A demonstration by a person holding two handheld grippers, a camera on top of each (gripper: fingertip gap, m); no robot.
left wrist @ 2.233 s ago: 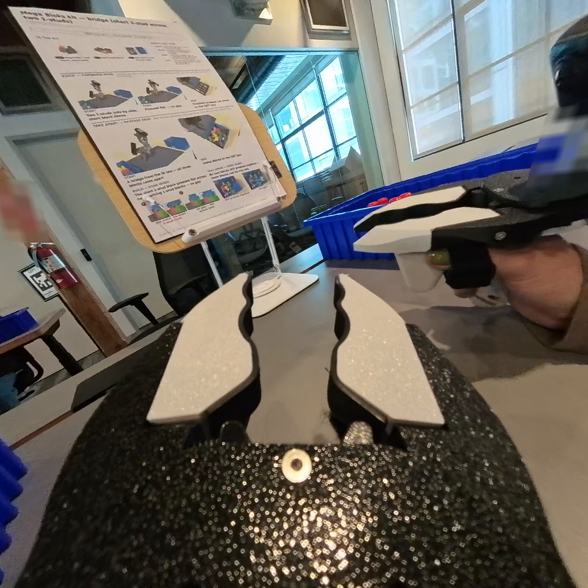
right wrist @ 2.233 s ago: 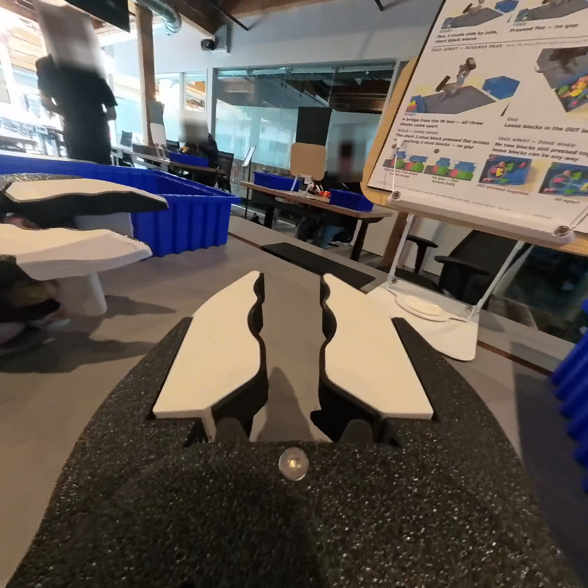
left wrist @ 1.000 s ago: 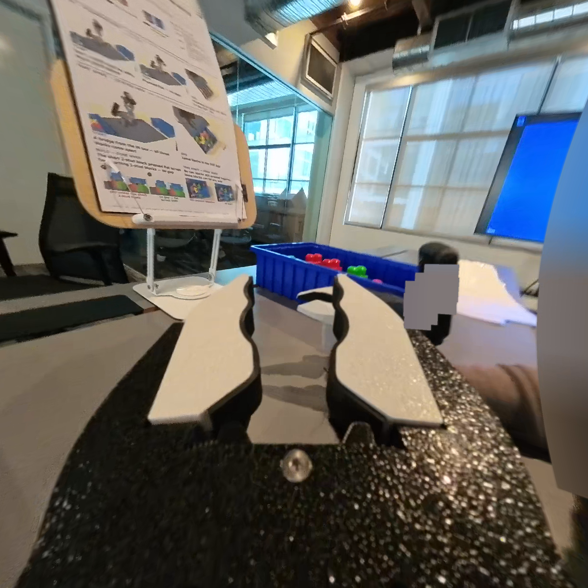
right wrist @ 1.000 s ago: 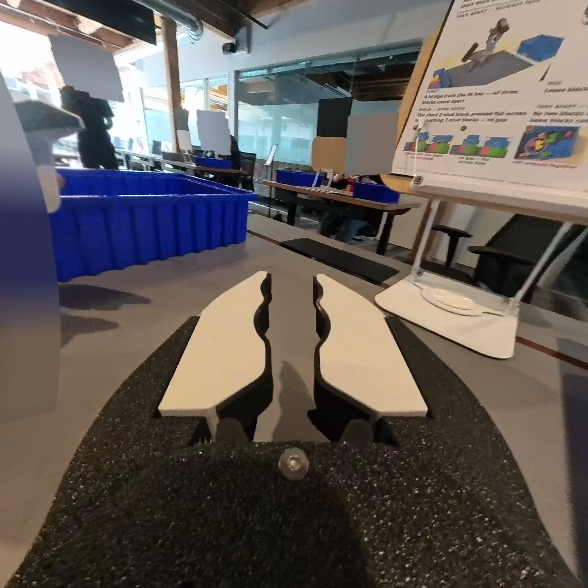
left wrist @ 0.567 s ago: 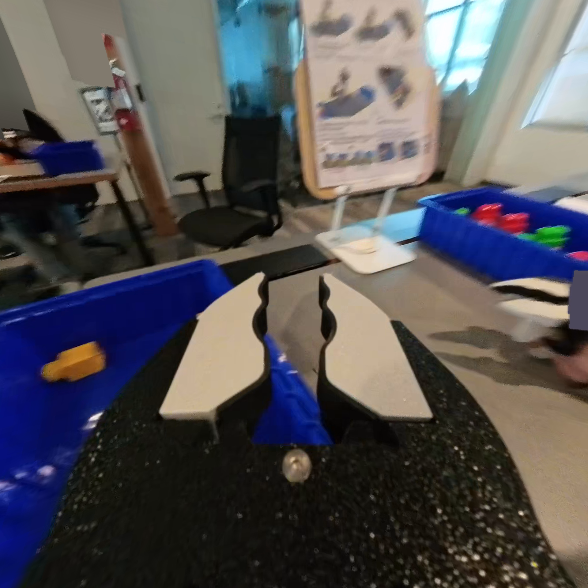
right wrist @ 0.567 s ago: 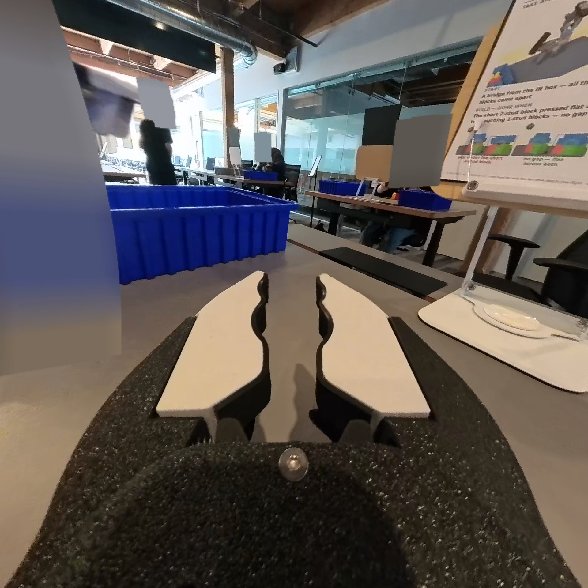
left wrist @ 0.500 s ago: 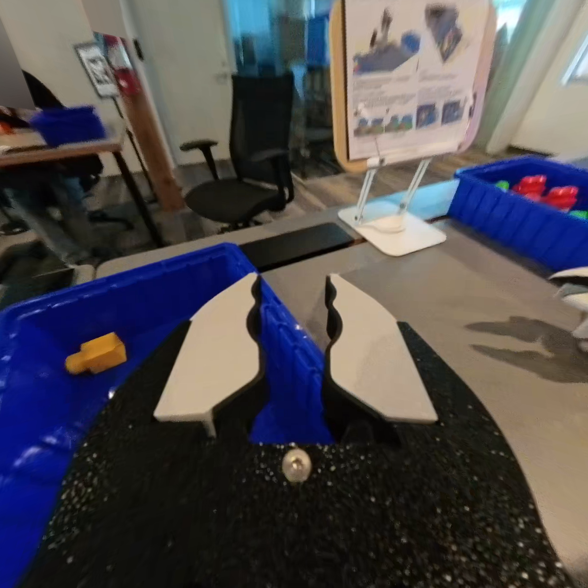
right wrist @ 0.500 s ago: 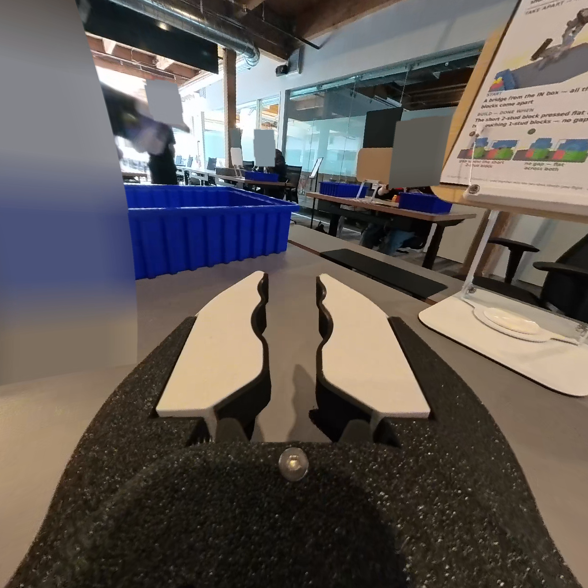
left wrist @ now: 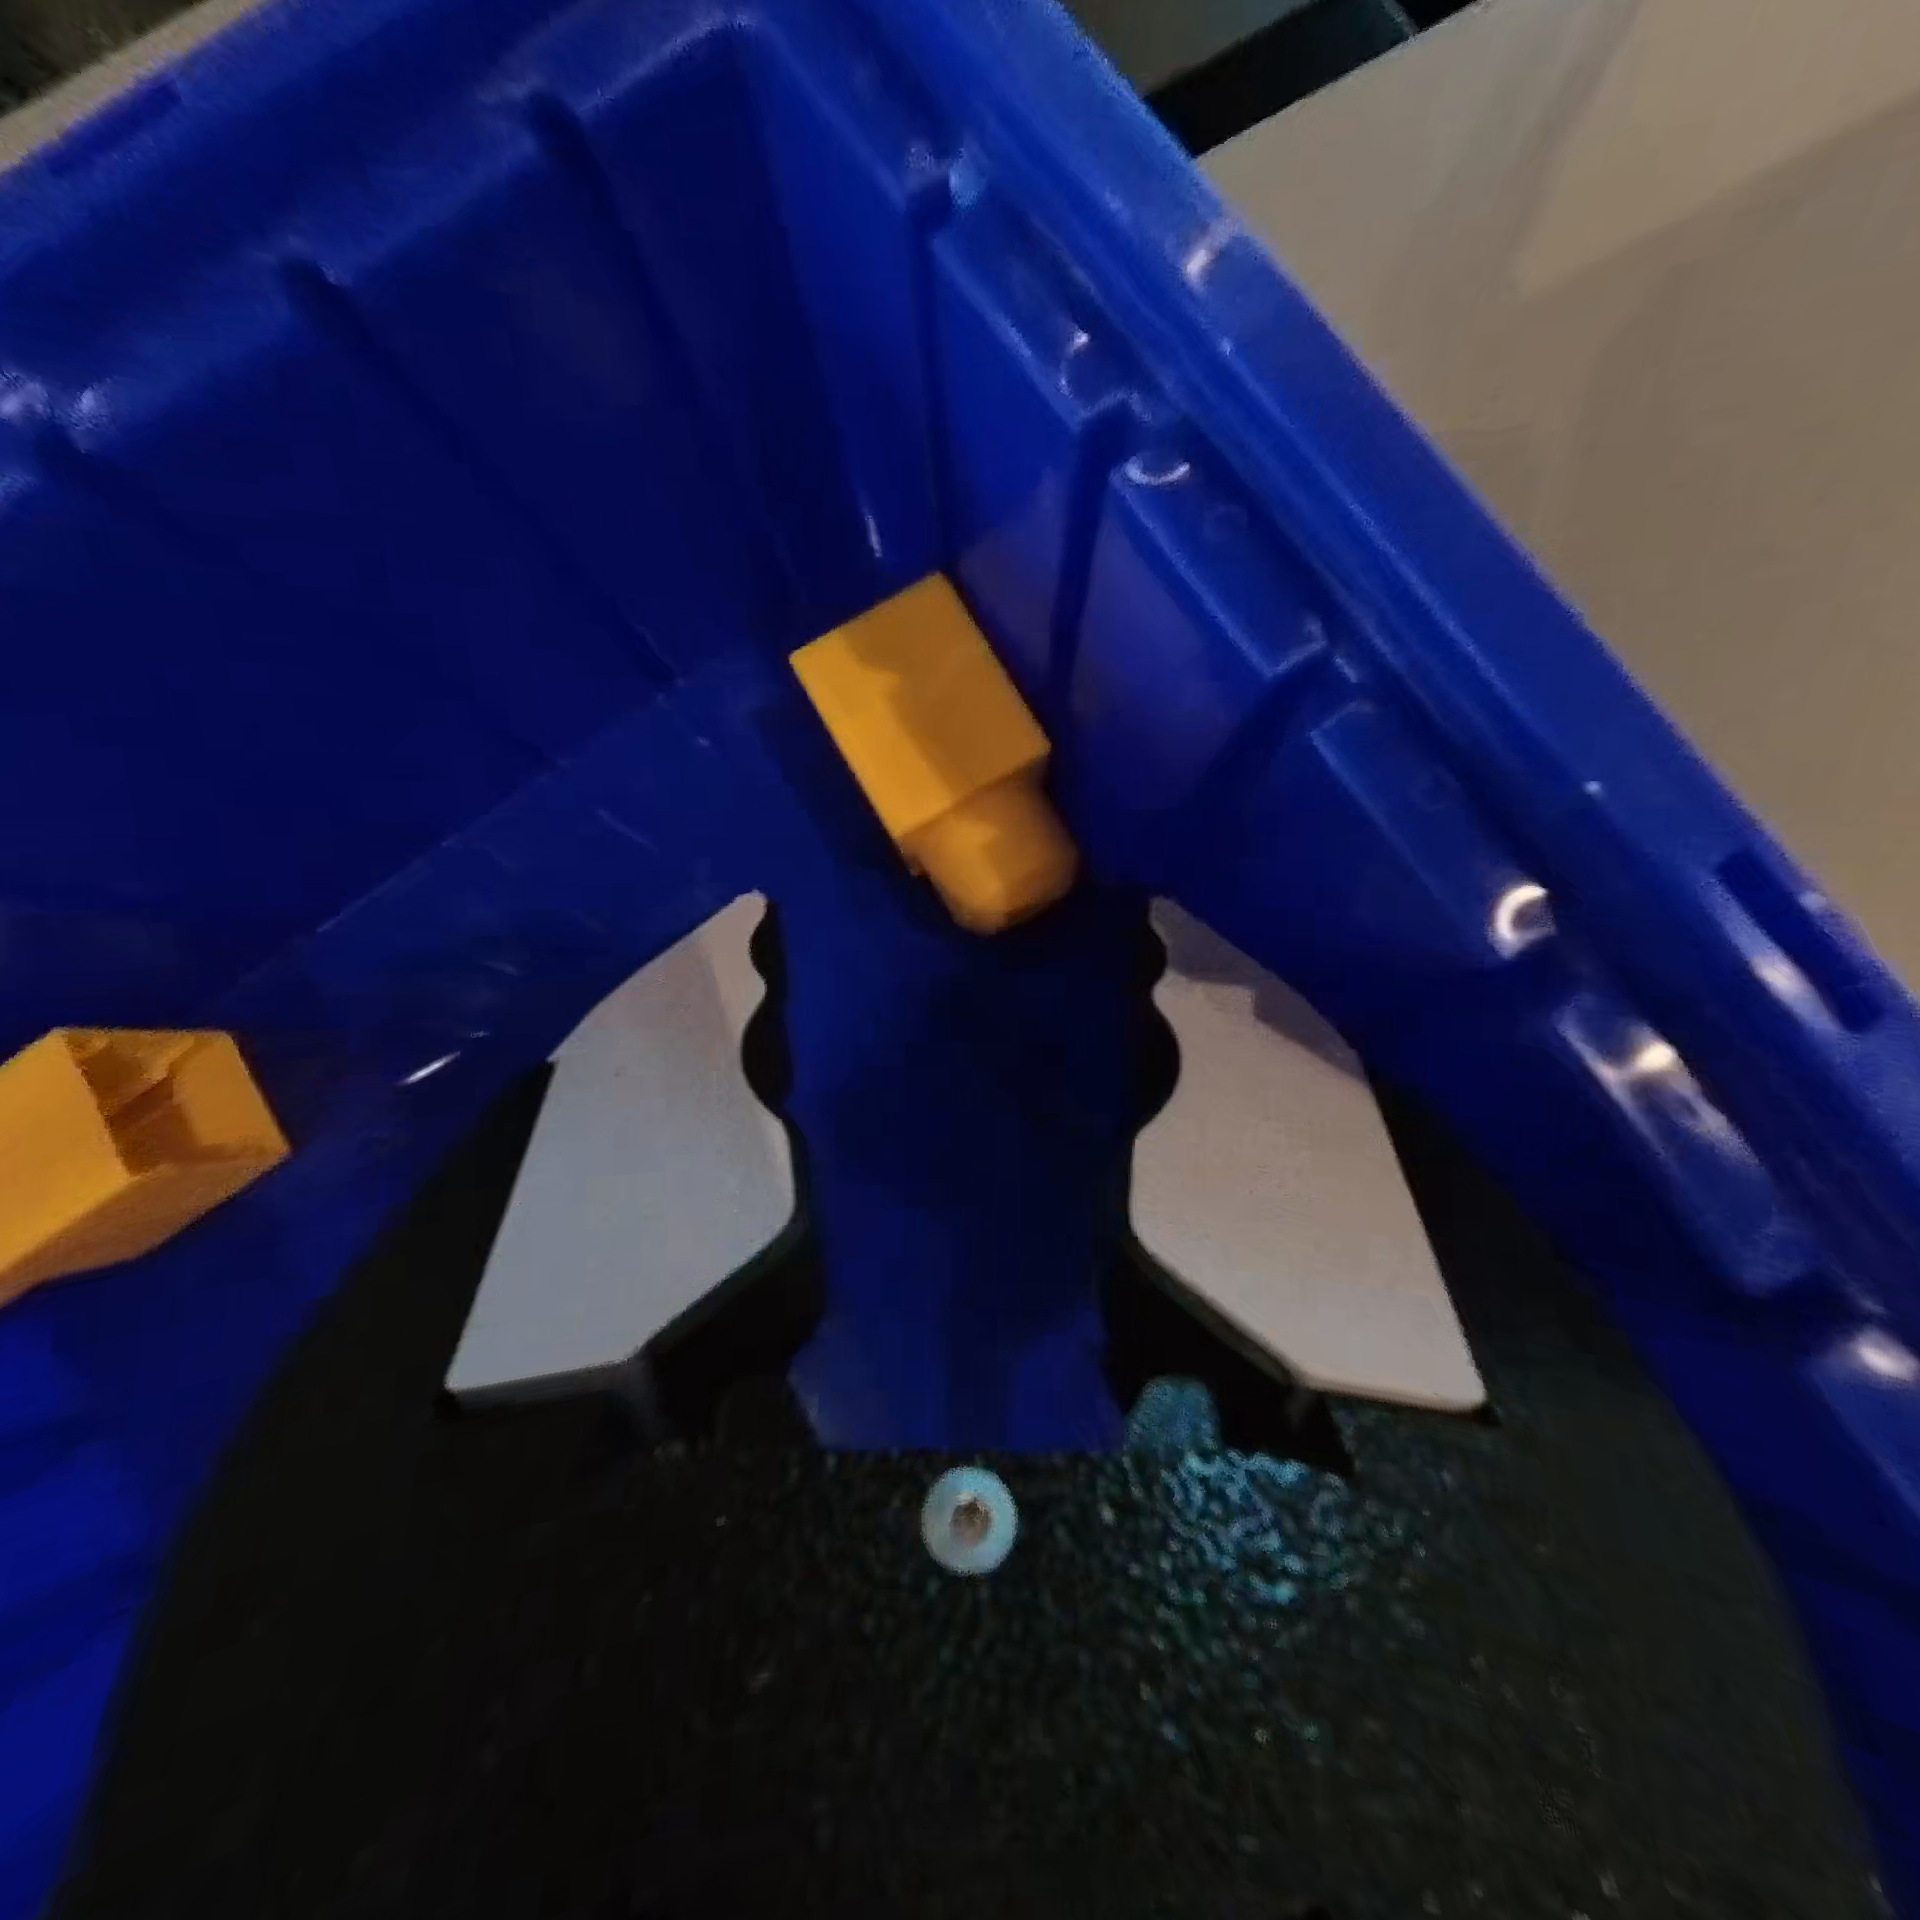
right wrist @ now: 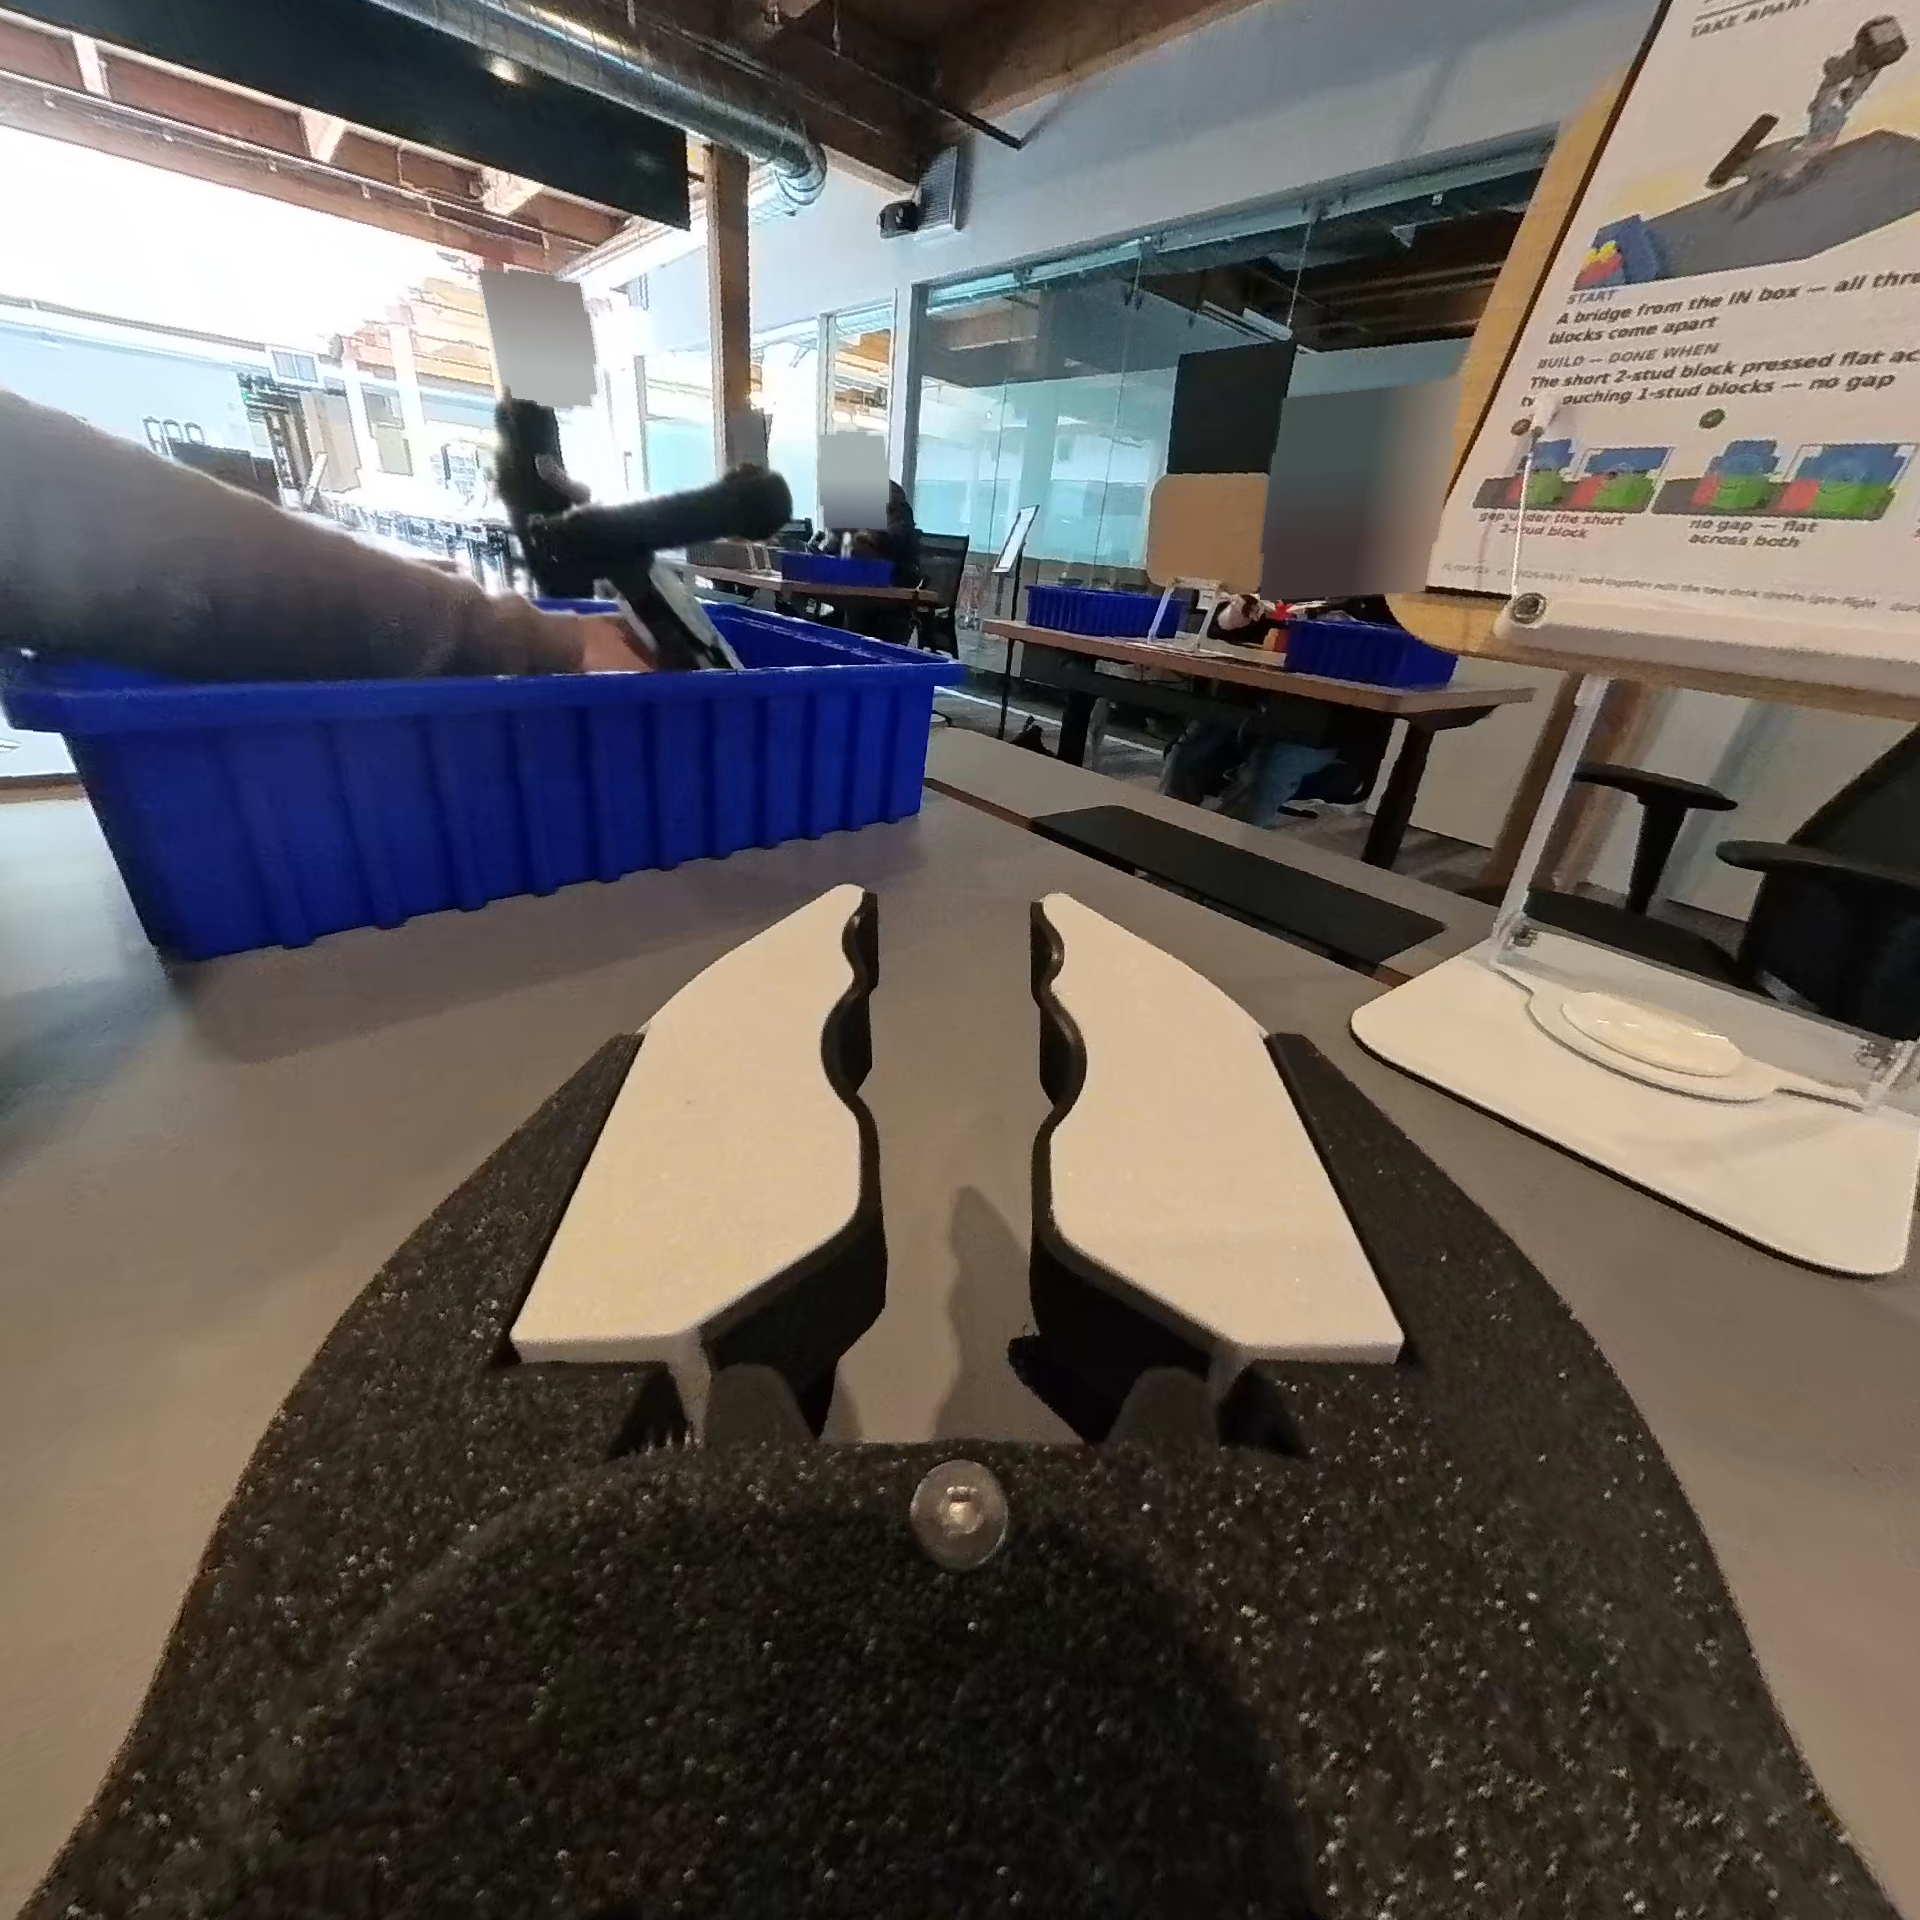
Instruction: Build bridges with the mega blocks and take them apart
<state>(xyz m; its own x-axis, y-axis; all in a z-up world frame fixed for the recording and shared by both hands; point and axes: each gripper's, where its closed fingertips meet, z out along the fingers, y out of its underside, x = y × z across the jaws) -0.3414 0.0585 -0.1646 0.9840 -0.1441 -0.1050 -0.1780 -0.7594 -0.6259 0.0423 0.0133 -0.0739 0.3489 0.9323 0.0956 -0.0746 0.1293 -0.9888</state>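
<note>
My left gripper, jaws wide and empty, noses at the yellow block wedged against the blue bin wall, which could block my right finger; my right gripper rests idle, part-open.

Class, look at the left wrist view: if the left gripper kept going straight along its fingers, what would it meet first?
Most likely the yellow block lying against the blue bin wall, just ahead of the open left gripper; depth is uncertain.
</note>
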